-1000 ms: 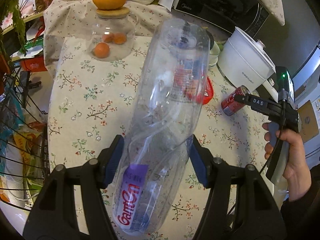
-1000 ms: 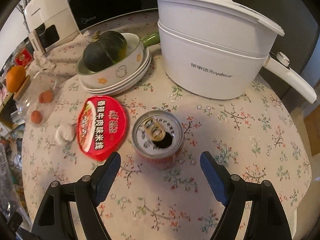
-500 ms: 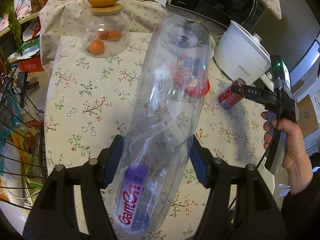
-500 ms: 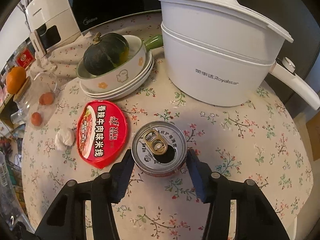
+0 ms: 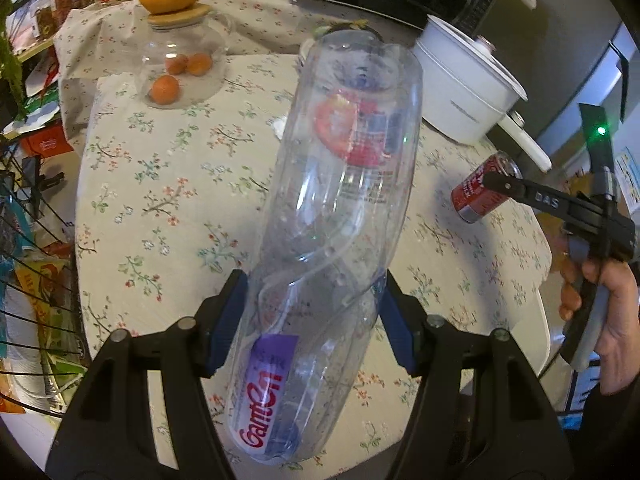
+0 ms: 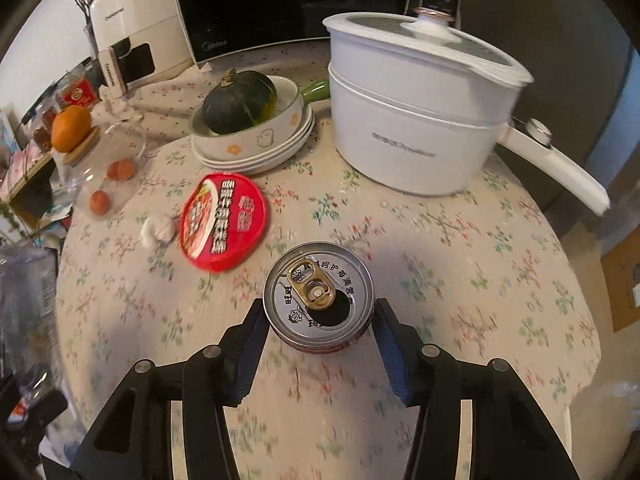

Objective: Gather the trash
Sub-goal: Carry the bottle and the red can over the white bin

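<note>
The left tongs (image 5: 312, 328) are clenching the crushed bottle (image 5: 332, 240); the right tongs (image 6: 320, 320) are pinching the can (image 6: 320, 300) (opened, possibly dripping), risking slipping from its rim.

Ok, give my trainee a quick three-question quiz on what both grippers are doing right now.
1. True or false: the left gripper is shut on a clear plastic bottle.
2. What does the right gripper hold? A) the red lid B) the can C) the pot handle
3. Fill in: on the table, the tissue wad lies right beside the ____.

Key:
1. True; its pads press both sides of the bottle.
2. B; the can is clamped with its opened top facing the camera.
3. The red lid, which lies in front of the stacked bowls holding a squash.
</note>
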Action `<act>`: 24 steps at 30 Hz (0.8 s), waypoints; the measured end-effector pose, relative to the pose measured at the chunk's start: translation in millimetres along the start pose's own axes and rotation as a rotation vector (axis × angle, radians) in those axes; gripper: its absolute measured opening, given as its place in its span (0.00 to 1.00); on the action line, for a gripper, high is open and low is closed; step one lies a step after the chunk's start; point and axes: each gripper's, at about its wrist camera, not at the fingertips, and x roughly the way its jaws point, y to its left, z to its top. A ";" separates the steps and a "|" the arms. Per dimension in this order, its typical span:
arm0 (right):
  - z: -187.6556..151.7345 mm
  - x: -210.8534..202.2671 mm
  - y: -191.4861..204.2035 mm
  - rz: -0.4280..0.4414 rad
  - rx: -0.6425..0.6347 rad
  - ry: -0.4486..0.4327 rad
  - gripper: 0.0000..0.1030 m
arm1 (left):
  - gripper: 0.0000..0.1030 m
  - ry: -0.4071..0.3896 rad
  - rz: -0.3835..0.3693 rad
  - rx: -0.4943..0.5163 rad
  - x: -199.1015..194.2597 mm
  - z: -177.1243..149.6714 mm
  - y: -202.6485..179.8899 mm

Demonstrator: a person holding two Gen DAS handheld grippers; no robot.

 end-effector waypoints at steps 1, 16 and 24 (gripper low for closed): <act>-5.4 -5.0 -1.9 0.000 0.000 0.000 0.52 | 0.64 0.003 -0.002 0.011 0.0 -2.2 -2.6; -60.6 -52.9 -30.9 0.012 0.037 -0.001 0.52 | 0.64 0.052 -0.044 0.059 2.5 -20.8 -19.4; -70.1 -57.5 -22.4 0.022 0.013 0.004 0.52 | 0.64 0.054 -0.052 0.072 2.2 -22.0 -22.1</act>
